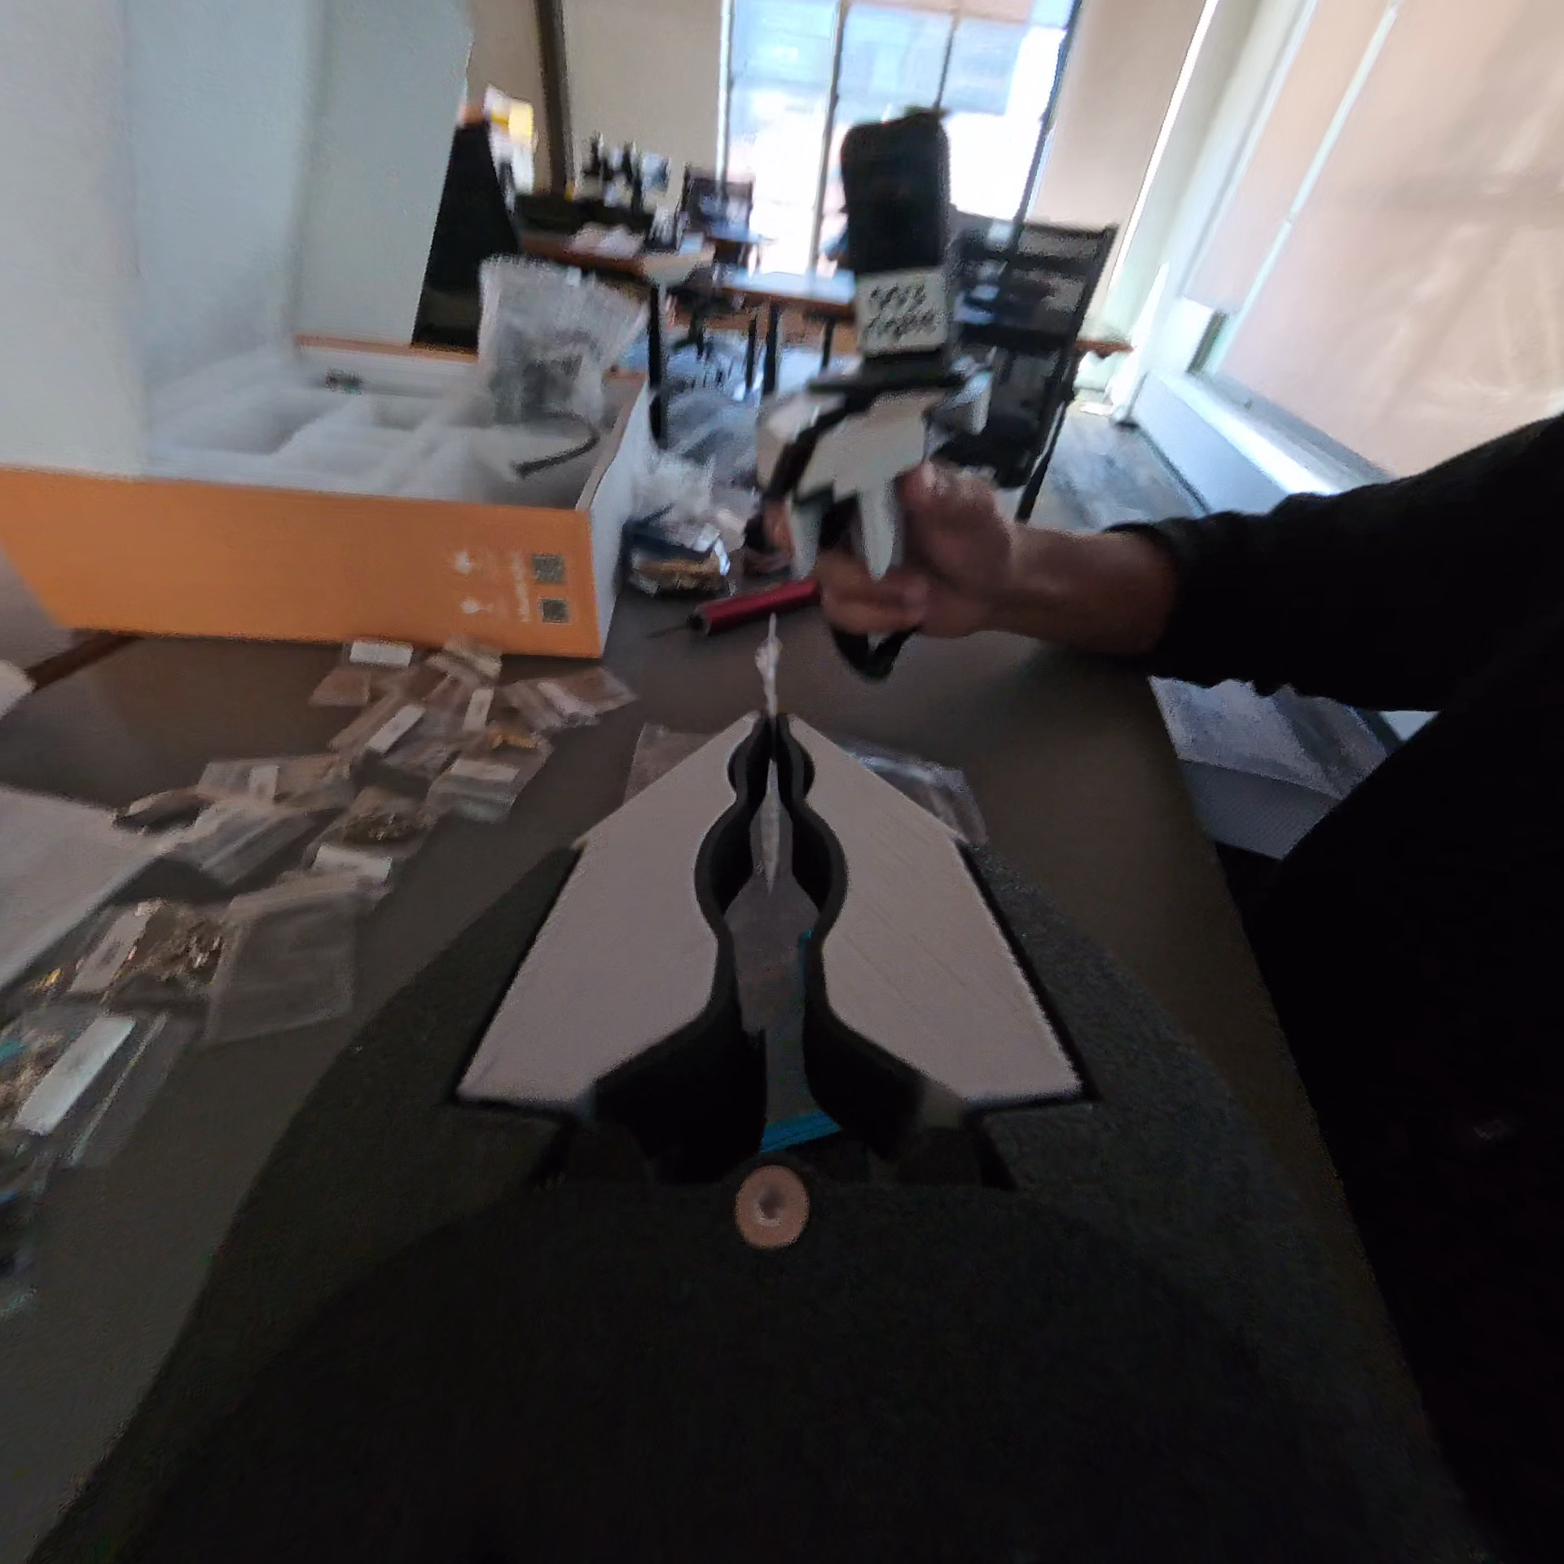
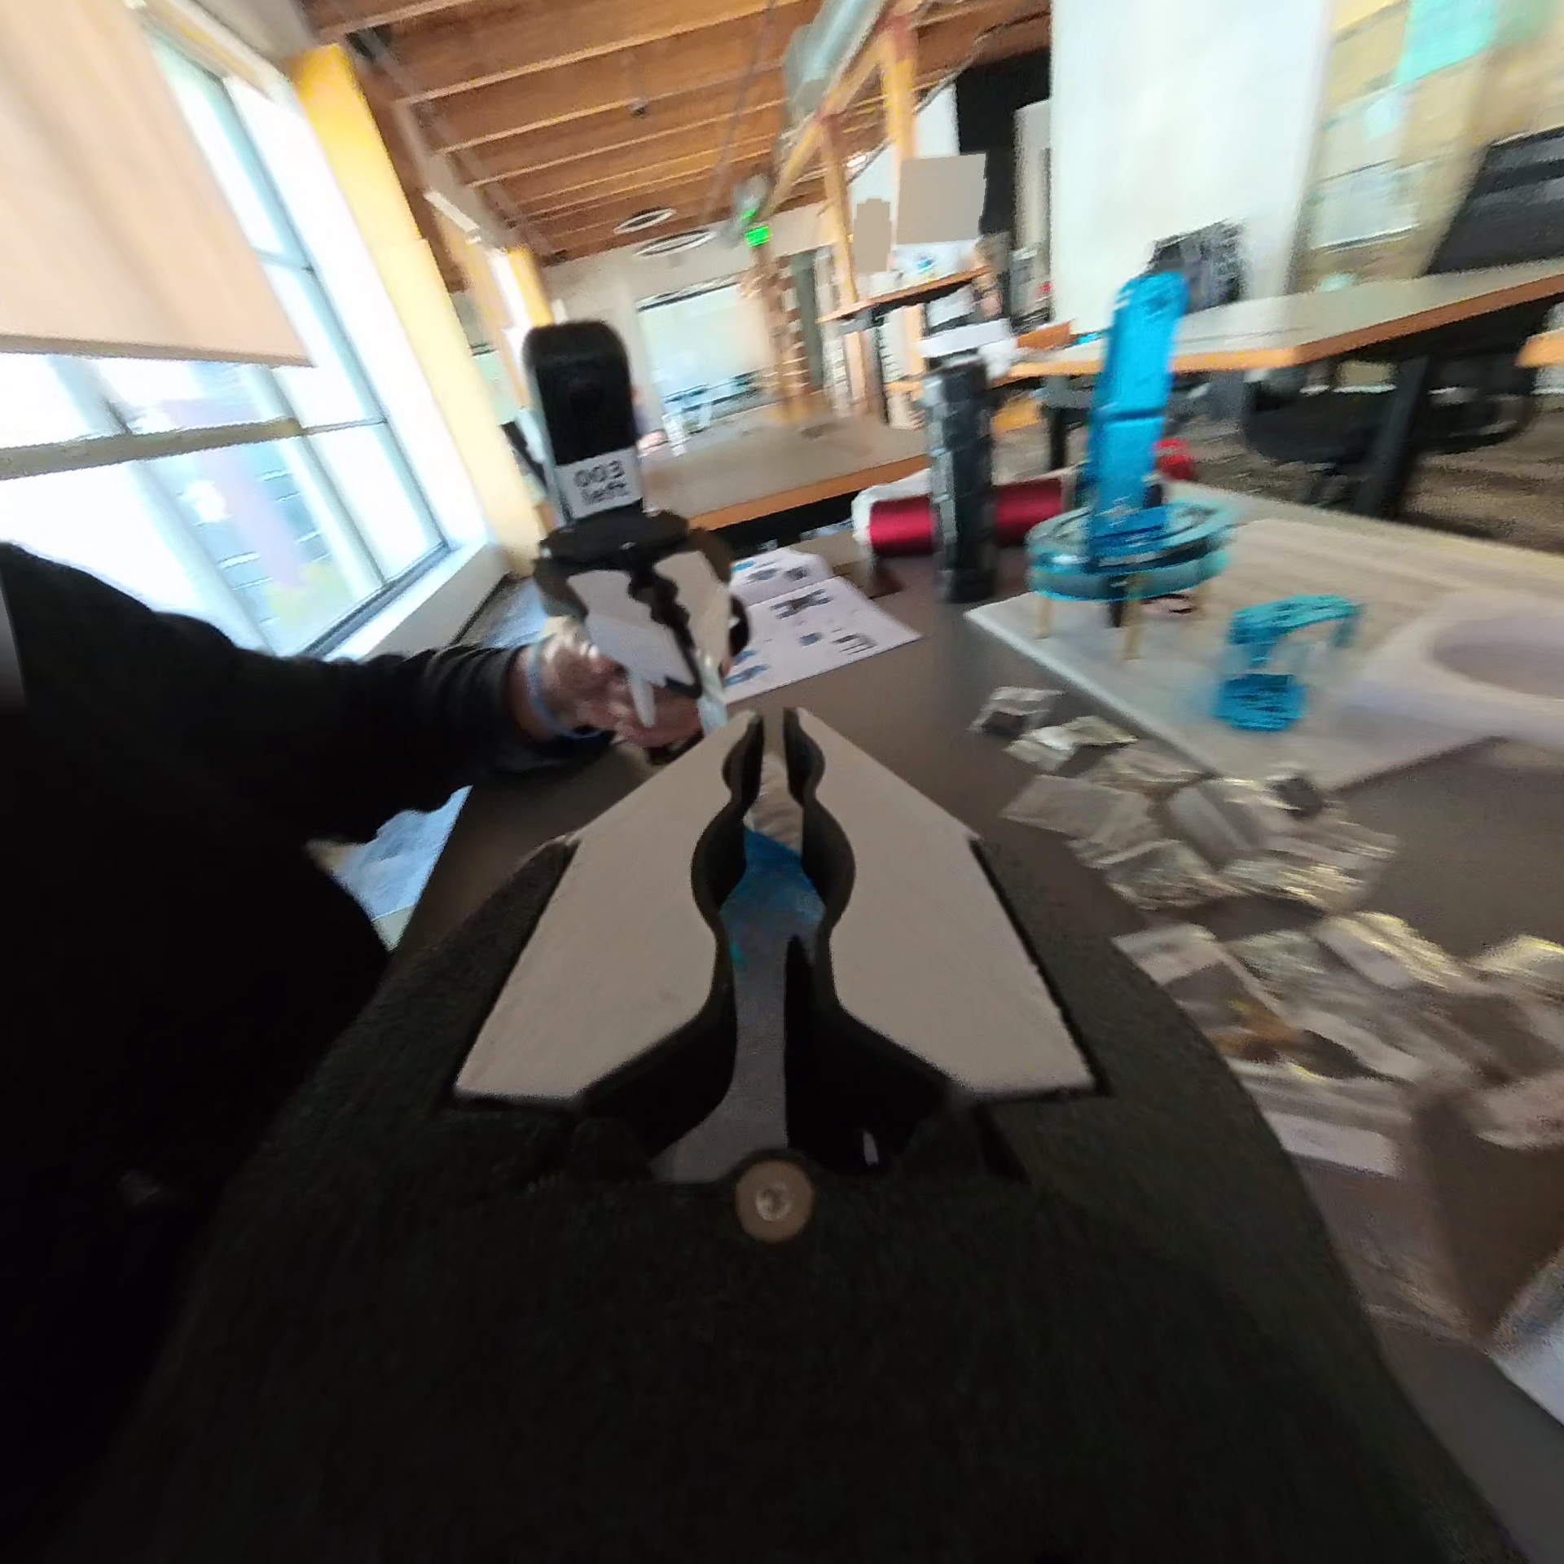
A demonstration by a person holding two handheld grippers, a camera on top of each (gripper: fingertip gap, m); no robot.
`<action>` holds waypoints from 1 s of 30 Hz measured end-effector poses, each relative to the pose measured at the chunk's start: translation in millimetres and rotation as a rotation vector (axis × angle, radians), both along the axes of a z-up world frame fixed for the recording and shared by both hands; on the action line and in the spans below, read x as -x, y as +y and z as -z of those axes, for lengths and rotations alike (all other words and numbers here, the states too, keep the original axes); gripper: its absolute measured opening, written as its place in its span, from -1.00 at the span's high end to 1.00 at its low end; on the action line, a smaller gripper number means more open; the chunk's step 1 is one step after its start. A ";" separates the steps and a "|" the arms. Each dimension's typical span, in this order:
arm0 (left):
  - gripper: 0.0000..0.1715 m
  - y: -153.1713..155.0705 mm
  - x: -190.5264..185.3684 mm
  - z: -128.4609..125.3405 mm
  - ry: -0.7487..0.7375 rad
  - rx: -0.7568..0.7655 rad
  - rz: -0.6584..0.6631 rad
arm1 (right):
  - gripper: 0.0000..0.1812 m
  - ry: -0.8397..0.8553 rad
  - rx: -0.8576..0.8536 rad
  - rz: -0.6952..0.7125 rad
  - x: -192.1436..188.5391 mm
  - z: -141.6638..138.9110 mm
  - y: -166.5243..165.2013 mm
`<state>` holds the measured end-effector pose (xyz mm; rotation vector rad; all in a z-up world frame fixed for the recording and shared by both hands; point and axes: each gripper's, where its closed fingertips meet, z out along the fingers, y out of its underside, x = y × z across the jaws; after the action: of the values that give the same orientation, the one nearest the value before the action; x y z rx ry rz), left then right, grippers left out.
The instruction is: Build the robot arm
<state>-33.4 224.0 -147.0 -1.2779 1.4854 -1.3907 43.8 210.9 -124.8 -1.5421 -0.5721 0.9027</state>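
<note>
Left wrist view: left tongs [image 1: 770, 719] and right tongs [image 2: 772, 719] both clenched on one clear plastic bag [image 1: 770, 677].

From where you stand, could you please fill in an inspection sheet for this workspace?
Surface: dark table, largely covered on one side.
Job's things: small clear bag, held off the table between both grippers.
Clutter: scattered parts bags, open orange box, red cylinder, blue plastic structure, printed sheets.
Grippers: left gripper jaws shut on the bag; right gripper jaws closed about its other end.
Cables: nothing seen for certain; a dark curved piece in the box is too blurred to name.
Surroundings: desks, chairs, windows with blinds.
</note>
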 end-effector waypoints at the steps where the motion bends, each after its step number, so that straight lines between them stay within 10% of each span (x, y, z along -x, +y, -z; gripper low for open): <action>1: 1.00 8.1 -2.0 7.7 0.061 0.011 -0.023 | 0.95 0.005 -0.010 0.050 -11.9 -4.2 4.7; 14: 1.00 168.8 -130.4 65.7 0.644 -0.297 -0.650 | 0.97 0.051 0.018 0.266 -71.6 -3.3 28.3; 20: 0.66 135.4 -168.4 95.8 0.603 0.019 -0.564 | 0.96 0.035 0.046 0.214 -59.3 2.1 26.4; 30: 0.57 116.1 -76.6 11.4 0.412 -0.006 -0.561 | 0.94 -0.123 -0.002 0.329 -80.9 2.6 31.8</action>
<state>43.2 340.1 -158.4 -1.8774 1.2301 -0.7845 124.7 242.7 -127.4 -1.6383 -0.3897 0.5597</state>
